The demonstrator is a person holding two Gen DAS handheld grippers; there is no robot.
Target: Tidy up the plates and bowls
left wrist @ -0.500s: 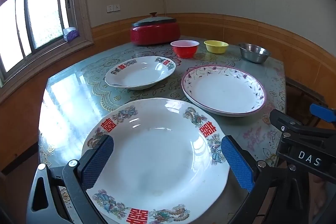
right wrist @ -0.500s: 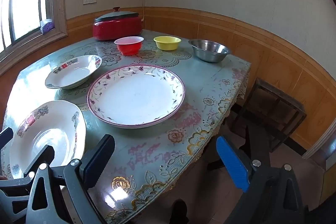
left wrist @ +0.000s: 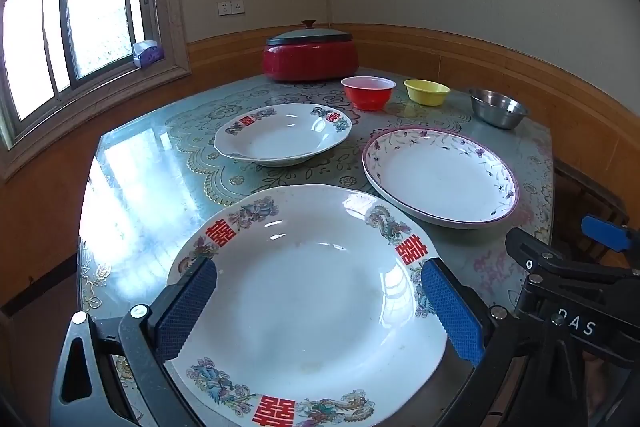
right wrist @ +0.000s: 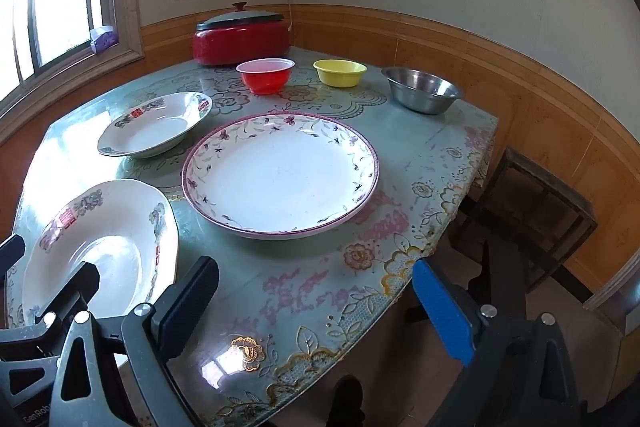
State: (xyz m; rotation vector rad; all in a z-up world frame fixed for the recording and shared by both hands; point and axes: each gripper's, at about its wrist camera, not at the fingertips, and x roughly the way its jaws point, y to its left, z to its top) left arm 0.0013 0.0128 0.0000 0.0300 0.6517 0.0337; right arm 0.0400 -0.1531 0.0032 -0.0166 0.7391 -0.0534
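Round glossy ceramic plate, steel bowl

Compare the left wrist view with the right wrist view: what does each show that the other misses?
Left wrist only: the near double-happiness plate's whole face, seen between the open left claw.
Right wrist only: the wooden stool beside the table, and bare tablecloth under the open right claw.
Both: the floral plate, smaller double-happiness plate, three bowls and red cooker.
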